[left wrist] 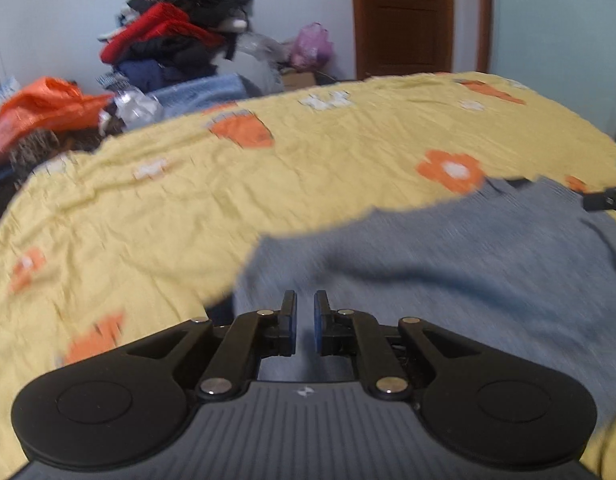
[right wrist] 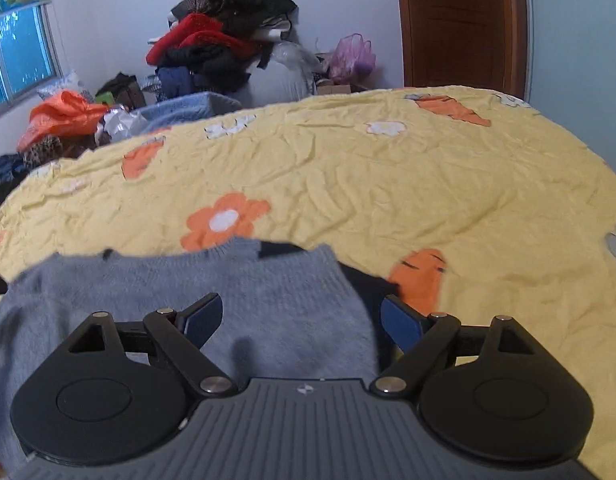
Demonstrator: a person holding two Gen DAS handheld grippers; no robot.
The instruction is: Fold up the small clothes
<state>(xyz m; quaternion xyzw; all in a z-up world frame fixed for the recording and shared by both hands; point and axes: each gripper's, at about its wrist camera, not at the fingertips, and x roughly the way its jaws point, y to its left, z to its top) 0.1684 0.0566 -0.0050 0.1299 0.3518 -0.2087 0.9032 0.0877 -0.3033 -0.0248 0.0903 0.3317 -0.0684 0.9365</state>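
A small grey-blue knit sweater lies on the yellow flowered bedsheet. My left gripper hovers over the sweater's near left part with its jaws almost closed, a narrow gap between them and nothing held. In the right wrist view the same sweater lies in front, with dark trim at its far edge. My right gripper is wide open above the sweater's right part, empty. Its tip also shows in the left wrist view at the far right.
The bedsheet stretches far ahead and to the right. Beyond the bed's far edge a tall pile of red and black clothes, an orange bag and a pink bag stand against the wall. A brown door is behind.
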